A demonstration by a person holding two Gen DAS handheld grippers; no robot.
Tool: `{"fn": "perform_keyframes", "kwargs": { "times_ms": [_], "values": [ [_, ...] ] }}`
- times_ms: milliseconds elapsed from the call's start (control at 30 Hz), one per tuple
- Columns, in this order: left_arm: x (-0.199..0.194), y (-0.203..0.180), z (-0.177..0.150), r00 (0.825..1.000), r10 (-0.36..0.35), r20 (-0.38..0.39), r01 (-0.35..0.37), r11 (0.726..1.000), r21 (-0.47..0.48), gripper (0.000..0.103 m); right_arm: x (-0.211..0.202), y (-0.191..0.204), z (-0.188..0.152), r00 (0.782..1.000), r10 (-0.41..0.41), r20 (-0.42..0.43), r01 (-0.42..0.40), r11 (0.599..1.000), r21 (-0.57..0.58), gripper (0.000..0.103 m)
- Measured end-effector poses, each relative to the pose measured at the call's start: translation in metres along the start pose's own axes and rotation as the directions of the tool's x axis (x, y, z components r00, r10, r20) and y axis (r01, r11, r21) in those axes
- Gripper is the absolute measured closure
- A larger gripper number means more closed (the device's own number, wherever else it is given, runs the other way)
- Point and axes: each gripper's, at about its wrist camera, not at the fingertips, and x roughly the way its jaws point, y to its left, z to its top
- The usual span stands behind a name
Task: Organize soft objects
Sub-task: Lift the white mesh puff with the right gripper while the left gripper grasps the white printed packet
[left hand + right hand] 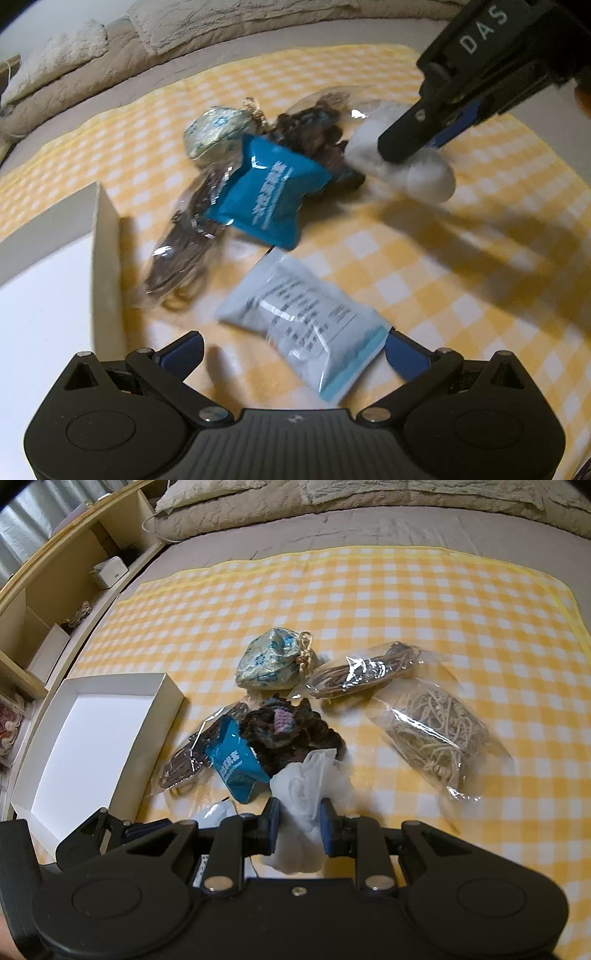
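My right gripper [298, 821] is shut on a white soft bundle [306, 794]; in the left wrist view the bundle [417, 173] hangs from that gripper [417, 142] above the checked cloth. My left gripper [291, 354] is open, its jaws on either side of a pale sealed packet [306, 325] that lies flat. A blue packet [266, 192] lies beyond it, also in the right wrist view [236, 764]. A dark crocheted piece [288, 731] sits behind the bundle. A white open box [92, 734] stands at the left; its wall shows in the left wrist view [107, 266].
A yellow checked cloth [406, 602] covers the bed. On it lie a patterned drawstring pouch [273, 661], a bag of dark cord [365, 672], a bag of pale cord [436, 731] and another dark bag [192, 757]. Wooden shelves [55, 590] stand left.
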Motion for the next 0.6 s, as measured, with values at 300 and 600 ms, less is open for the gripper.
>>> {"fn": "perform_keyframes", "kwargs": {
  "times_ms": [300, 600],
  "values": [
    [-0.013, 0.021, 0.001, 0.998, -0.065, 0.008, 0.066, 0.987, -0.146, 0.0, -0.004, 0.001, 0.0, 1.0, -0.001, 0.014, 0.001, 1.0, 0.0, 0.08],
    [0.008, 0.013, 0.027, 0.996, -0.086, 0.007, 0.083, 0.924, -0.372, 0.005, -0.012, -0.003, 0.001, 0.999, 0.004, 0.044, -0.005, 1.0, 0.027, 0.08]
  ]
}}
